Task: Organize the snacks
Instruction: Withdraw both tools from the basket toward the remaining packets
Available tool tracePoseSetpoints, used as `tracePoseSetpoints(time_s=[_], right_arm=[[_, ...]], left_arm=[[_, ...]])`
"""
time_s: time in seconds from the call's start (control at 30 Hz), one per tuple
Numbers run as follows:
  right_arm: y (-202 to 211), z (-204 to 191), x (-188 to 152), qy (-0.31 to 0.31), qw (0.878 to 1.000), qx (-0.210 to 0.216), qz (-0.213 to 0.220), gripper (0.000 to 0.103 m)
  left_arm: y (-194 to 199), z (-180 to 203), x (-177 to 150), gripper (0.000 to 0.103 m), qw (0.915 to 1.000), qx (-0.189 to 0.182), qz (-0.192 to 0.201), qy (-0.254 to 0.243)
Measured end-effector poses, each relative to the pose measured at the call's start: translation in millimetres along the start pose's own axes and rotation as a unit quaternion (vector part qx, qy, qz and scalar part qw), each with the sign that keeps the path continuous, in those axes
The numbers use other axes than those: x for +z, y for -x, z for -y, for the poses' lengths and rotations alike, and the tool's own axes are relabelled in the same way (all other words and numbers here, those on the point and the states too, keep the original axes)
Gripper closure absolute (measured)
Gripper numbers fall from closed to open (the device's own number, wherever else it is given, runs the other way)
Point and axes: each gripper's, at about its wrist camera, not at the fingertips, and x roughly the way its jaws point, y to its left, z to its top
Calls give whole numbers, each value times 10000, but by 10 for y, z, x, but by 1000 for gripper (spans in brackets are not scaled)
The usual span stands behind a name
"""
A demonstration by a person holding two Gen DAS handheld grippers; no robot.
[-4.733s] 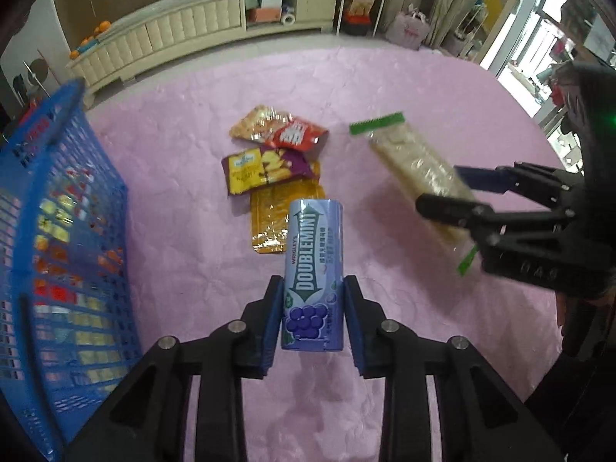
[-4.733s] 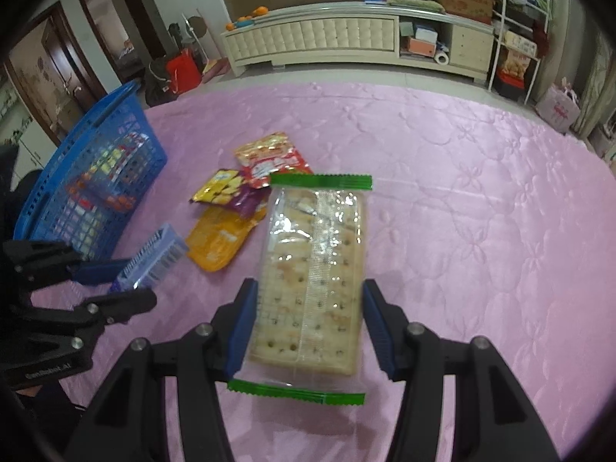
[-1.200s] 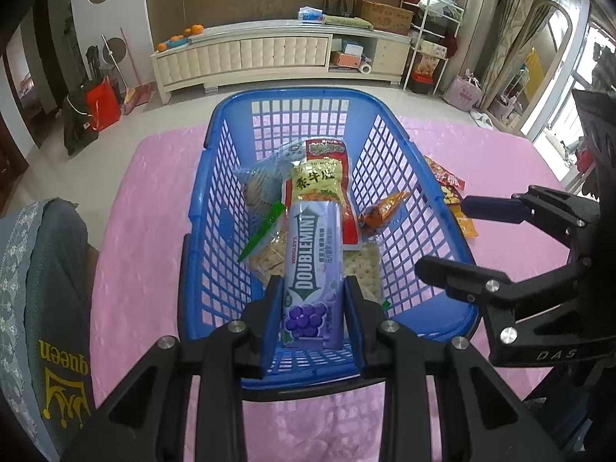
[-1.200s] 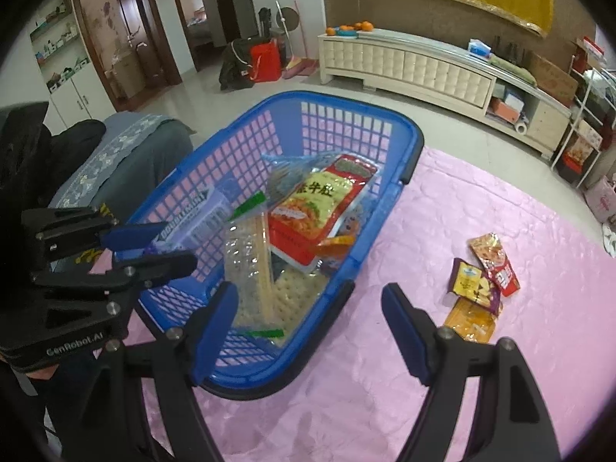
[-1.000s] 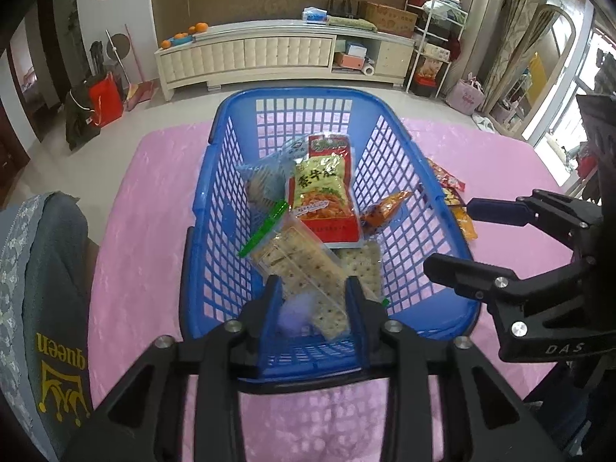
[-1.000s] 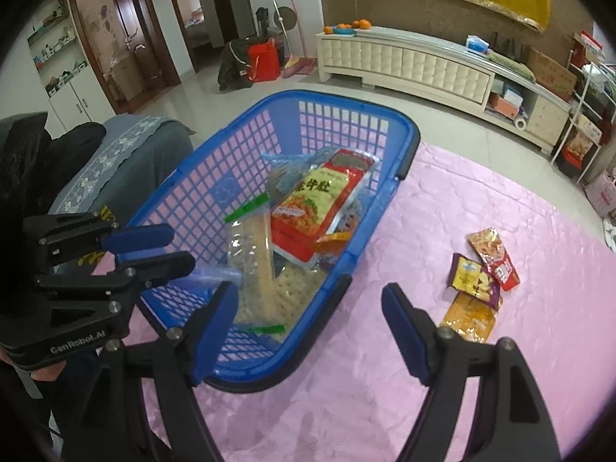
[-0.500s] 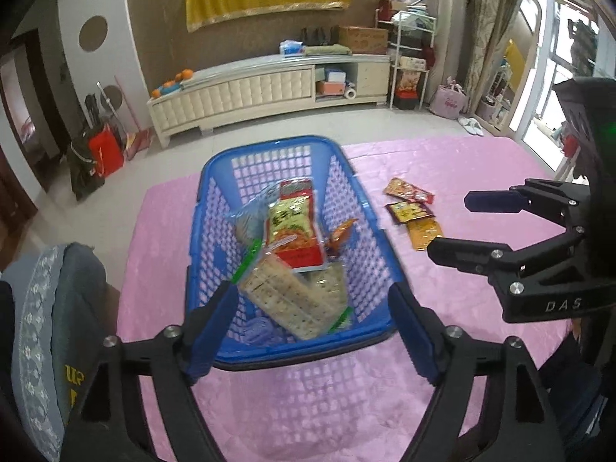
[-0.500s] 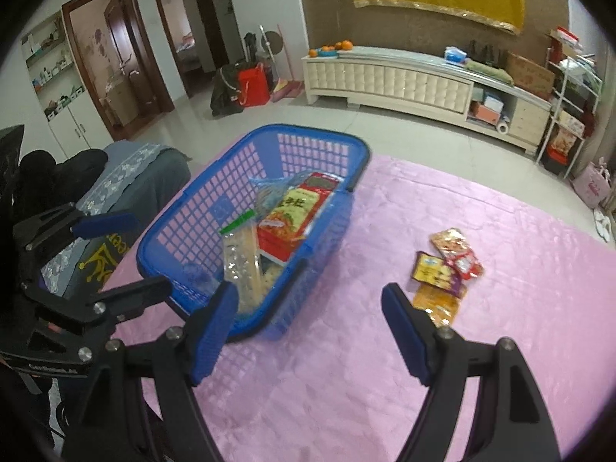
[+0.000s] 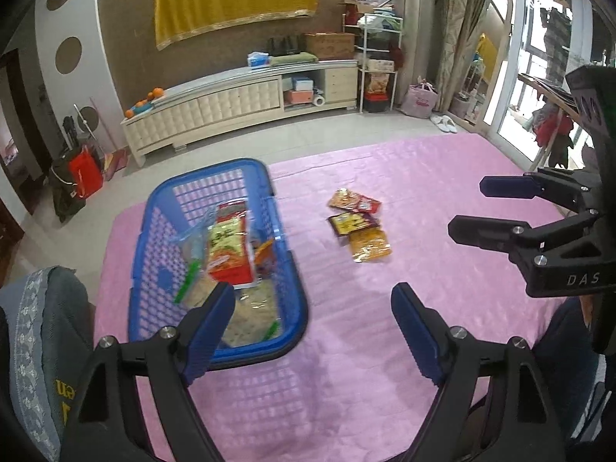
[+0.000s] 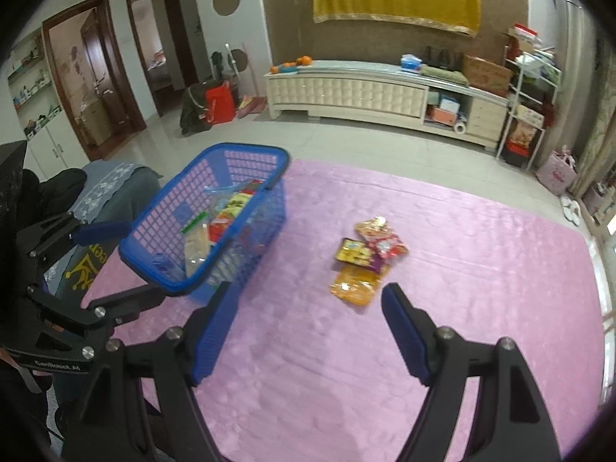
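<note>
Right wrist view: both grippers, left (image 10: 106, 258) and right (image 10: 304, 331), jaws wide, empty. Three snack packets (image 10: 365, 258) lay on pink bench (image 10: 481, 269), beside basket (image 10: 246, 154). Best approached one packet at a time, topmost first.

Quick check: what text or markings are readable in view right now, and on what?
"DAS": on the right gripper body.
"GenRobot.AI": on the left gripper body, small and only just readable.
Snack packets on the pink cloth and in the blue basket: print too blurred.
</note>
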Motion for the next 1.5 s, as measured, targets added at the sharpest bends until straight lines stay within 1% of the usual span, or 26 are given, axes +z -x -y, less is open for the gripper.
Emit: tracePoseSetpoints(time_s=[0.33, 0.53, 0.63, 0.7, 0.9, 1.0, 1.1, 1.2, 1.33, 1.37, 1.43, 1.5], right_arm=[[-78, 501, -234, -414, 9989, -173, -122, 23], [-251, 785, -374, -619, 9977, -187, -223, 23], [-390, 943, -459, -789, 9964, -113, -301, 23], [-507, 1040, -507, -848, 9956, -106, -394, 23], [-858, 1323, -565, -1027, 9927, -91, -624, 23], [-984, 1394, -538, -1017, 9925, -182, -660, 23], [-1100, 1476, -500, -1046, 9922, -266, -621, 23], [-1193, 1555, -500, -1143, 9918, -217, -521, 23], [-1263, 1643, -577, -1169, 9919, -273, -409, 23], [-1297, 1692, -618, -1213, 9913, -297, -418, 23], [-1373, 1792, -680, -1493, 9863, -325, -618, 23], [-1382, 1851, -696, -1704, 9829, -224, -666, 23]], left_arm=[[-308, 433, 110, 21, 9995, -117, -251, -170], [-700, 723, 155, 21, 9973, -186, -602, -366], [-904, 847, 159, 21, 9957, -175, -768, -481], [-1068, 890, 167, 21, 9946, -164, -908, -472], [-1502, 909, 233, 21, 9920, -204, -1216, -262], [-1698, 868, 285, 21, 9908, -188, -1330, -137], [-1932, 786, 355, 21, 9892, -194, -1453, 86], [-2161, 734, 385, 21, 9862, -158, -1632, 242], [-2406, 724, 399, 21, 9832, -157, -1798, 290], [-2444, 718, 405, 21, 9833, -139, -1789, 292], [-2509, 695, 441, 21, 9840, -73, -1742, 376], [-2614, 684, 469, 21, 9822, -152, -1815, 456]])
